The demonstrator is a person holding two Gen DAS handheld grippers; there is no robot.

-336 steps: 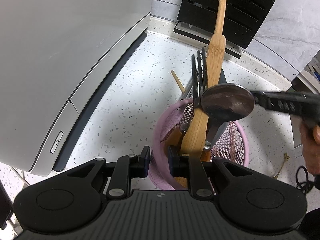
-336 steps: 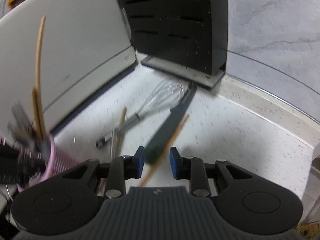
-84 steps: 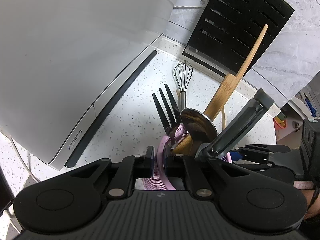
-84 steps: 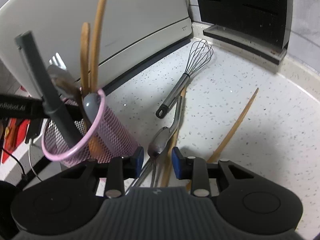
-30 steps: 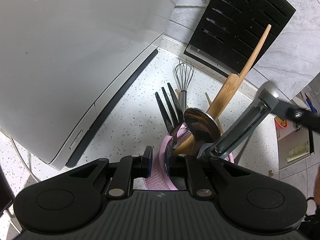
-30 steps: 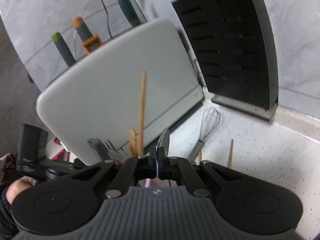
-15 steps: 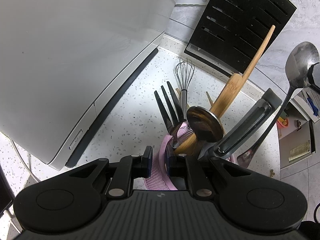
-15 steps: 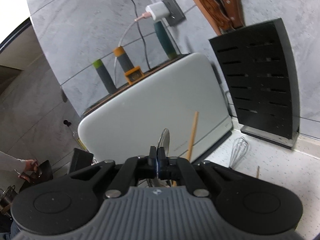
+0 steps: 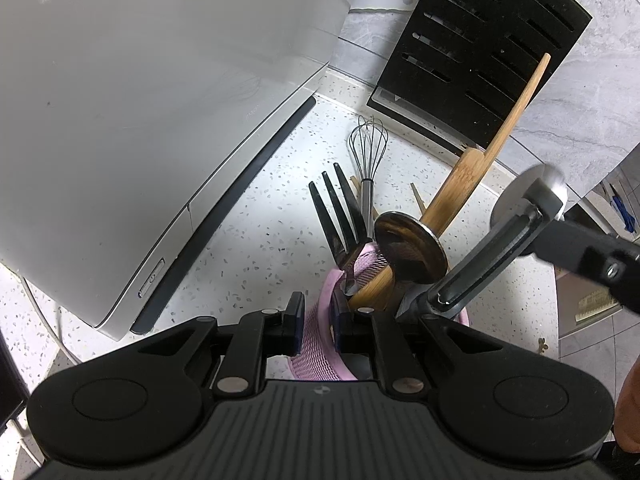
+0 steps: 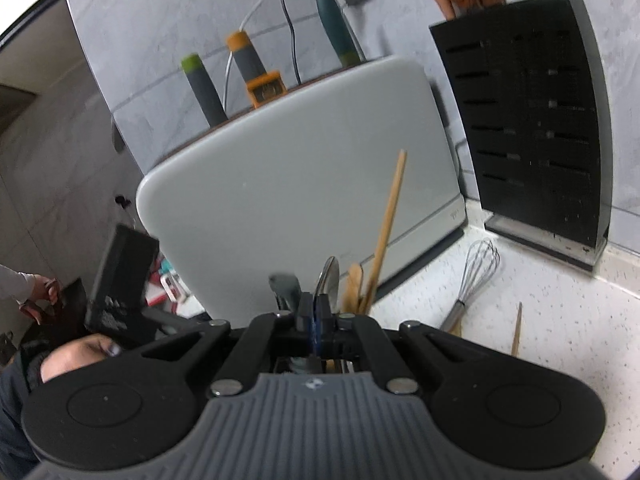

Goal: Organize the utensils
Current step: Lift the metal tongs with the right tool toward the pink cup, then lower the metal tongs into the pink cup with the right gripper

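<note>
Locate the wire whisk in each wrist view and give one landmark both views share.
Left wrist view: the whisk lies on the speckled counter above centre, beyond the pink utensil cup, wire head toward the black knife block.
Right wrist view: the whisk lies at right of centre on the counter, below the block.
Shared landmark: the black slotted knife block, standing beside the white appliance.

I'm counting one pink mesh cup holding one black plastic fork and one long wooden spatula, plus one wire whisk lying outside.
</note>
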